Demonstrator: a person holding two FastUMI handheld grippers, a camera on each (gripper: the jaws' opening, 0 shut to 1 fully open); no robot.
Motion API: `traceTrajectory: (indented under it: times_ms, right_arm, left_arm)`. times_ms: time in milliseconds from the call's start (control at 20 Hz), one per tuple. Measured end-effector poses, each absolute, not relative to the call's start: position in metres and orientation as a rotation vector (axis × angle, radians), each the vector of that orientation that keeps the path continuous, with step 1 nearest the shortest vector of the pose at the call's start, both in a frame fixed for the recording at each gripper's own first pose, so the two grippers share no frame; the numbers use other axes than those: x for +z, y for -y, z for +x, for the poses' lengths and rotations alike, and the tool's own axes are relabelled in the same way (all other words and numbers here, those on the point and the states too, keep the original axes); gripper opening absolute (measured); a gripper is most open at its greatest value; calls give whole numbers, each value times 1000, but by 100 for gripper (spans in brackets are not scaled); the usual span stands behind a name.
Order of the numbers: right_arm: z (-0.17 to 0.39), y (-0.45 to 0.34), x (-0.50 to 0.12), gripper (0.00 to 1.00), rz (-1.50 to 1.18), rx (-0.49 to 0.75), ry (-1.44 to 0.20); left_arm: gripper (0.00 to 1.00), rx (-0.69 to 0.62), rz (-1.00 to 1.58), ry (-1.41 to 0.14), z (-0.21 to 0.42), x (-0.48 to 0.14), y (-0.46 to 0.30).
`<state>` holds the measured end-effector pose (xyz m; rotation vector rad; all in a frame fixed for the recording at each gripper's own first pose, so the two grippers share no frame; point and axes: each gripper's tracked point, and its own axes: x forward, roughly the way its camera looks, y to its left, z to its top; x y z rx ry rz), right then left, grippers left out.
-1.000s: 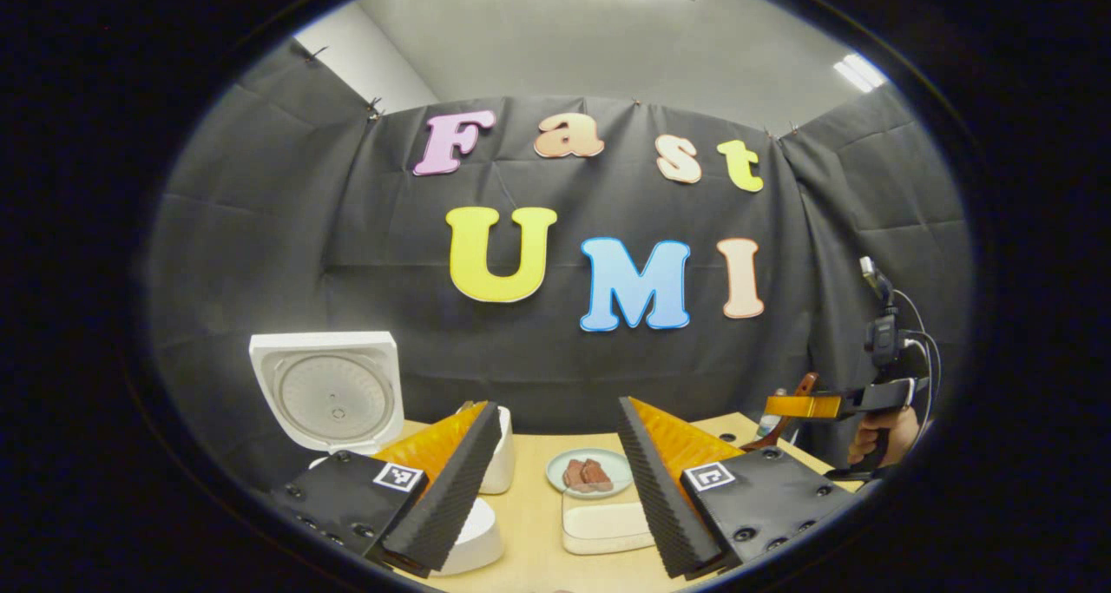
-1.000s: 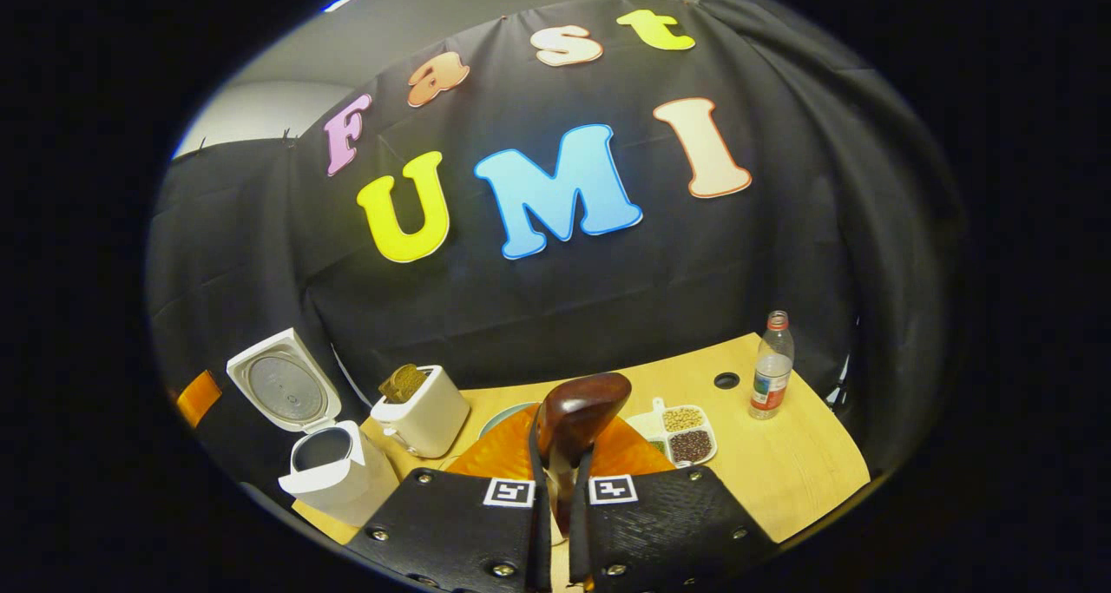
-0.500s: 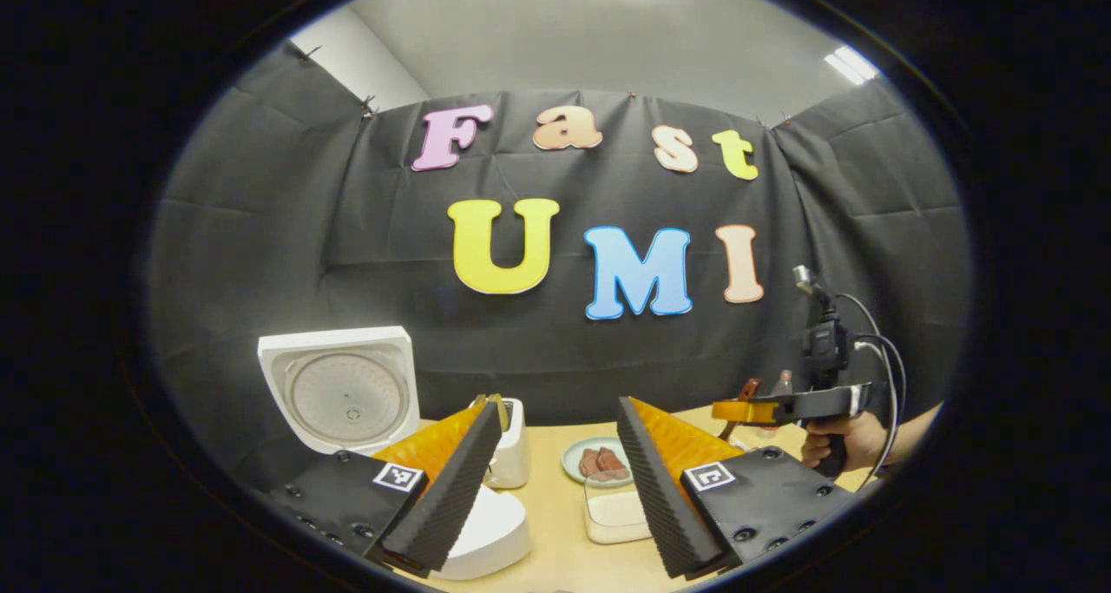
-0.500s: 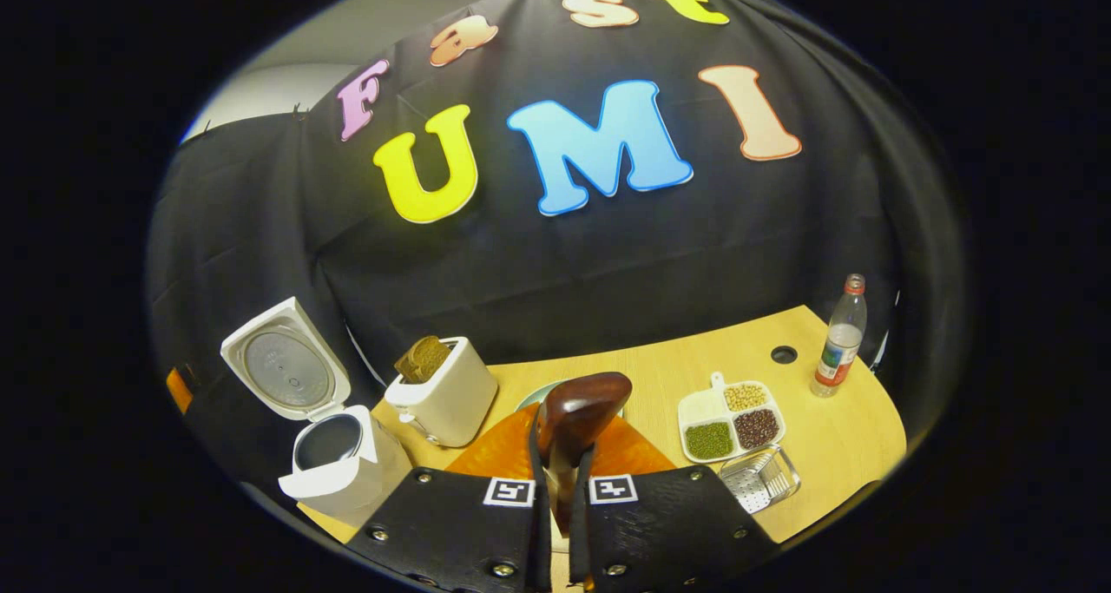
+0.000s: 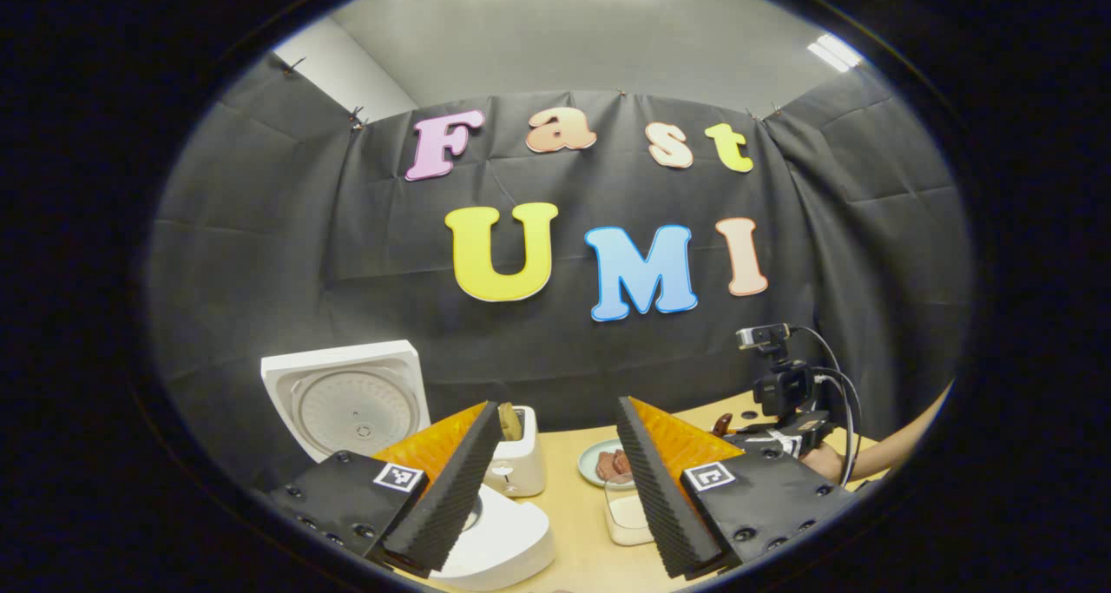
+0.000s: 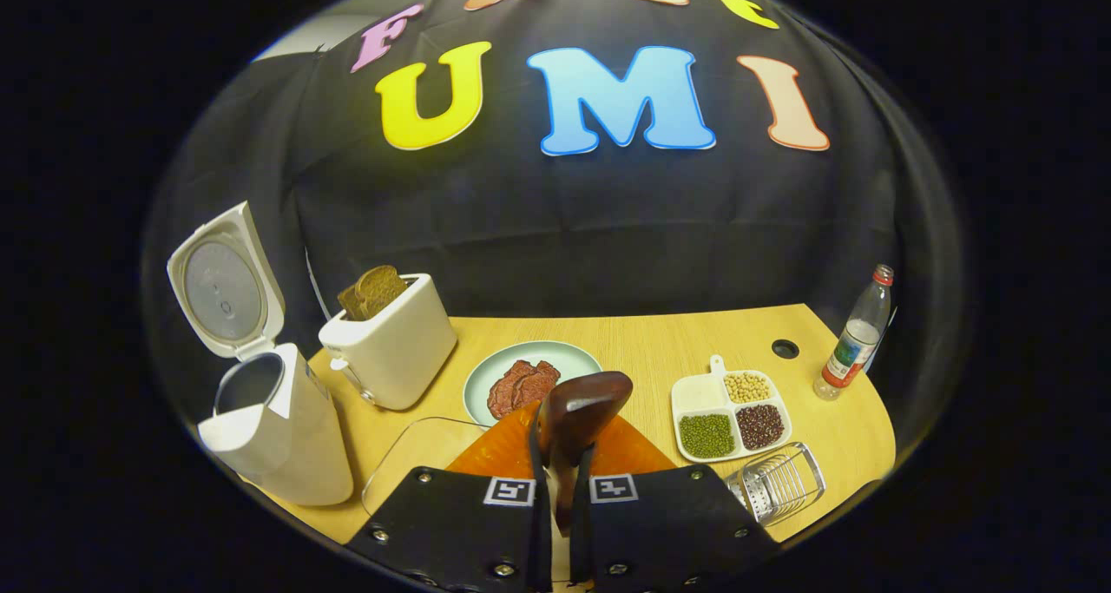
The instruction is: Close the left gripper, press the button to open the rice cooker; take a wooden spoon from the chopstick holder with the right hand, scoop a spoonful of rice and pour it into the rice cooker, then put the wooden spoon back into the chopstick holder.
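Note:
The white rice cooker (image 6: 273,441) stands at the table's left end with its lid (image 6: 221,285) up and the pot open. My right gripper (image 6: 560,476) is shut on the dark wooden spoon (image 6: 581,406), whose bowl sticks out ahead above the table's middle; whether it carries anything is hidden. A white divided dish (image 6: 729,411) with rice, beans and other grains lies just right of the spoon. The wire chopstick holder (image 6: 777,484) sits near the front right edge. My left gripper (image 5: 555,489) is open and holds nothing, near the cooker (image 5: 503,541) and its raised lid (image 5: 347,398).
A white toaster (image 6: 391,345) with bread stands beside the cooker. A plate of meat (image 6: 525,380) and a clear container (image 6: 417,463) lie mid-table. A water bottle (image 6: 855,337) stands far right. In the left gripper view a hand (image 5: 825,463) holds the right gripper (image 5: 781,428).
The right gripper has dipped forward and down with the spoon, so more of the table shows. In the left gripper view it has dropped lower and leftward. The left gripper has barely shifted.

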<state>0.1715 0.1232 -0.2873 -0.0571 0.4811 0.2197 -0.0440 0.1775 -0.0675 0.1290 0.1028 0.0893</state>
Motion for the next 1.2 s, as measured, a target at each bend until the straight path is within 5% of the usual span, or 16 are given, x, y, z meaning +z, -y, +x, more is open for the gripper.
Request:
traceTrajectory:
  times_ms: [250,550,850,1200]
  right_arm:
    - [166,-165,-309,9,-136,330,-493]
    - [144,-198,-321,9,135,408,-591]
    - [149,-178,-332,8,634,347,-710]
    - [154,-154,-296,8,821,330,-649]
  left_arm:
    - [92,136,154,-156,-50,-86,-208]
    - [92,194,102,-172,-61,-91,-235]
    - [92,219,73,-159,-69,-84,-245]
    - [92,210,20,-117,-75,-72,-246]
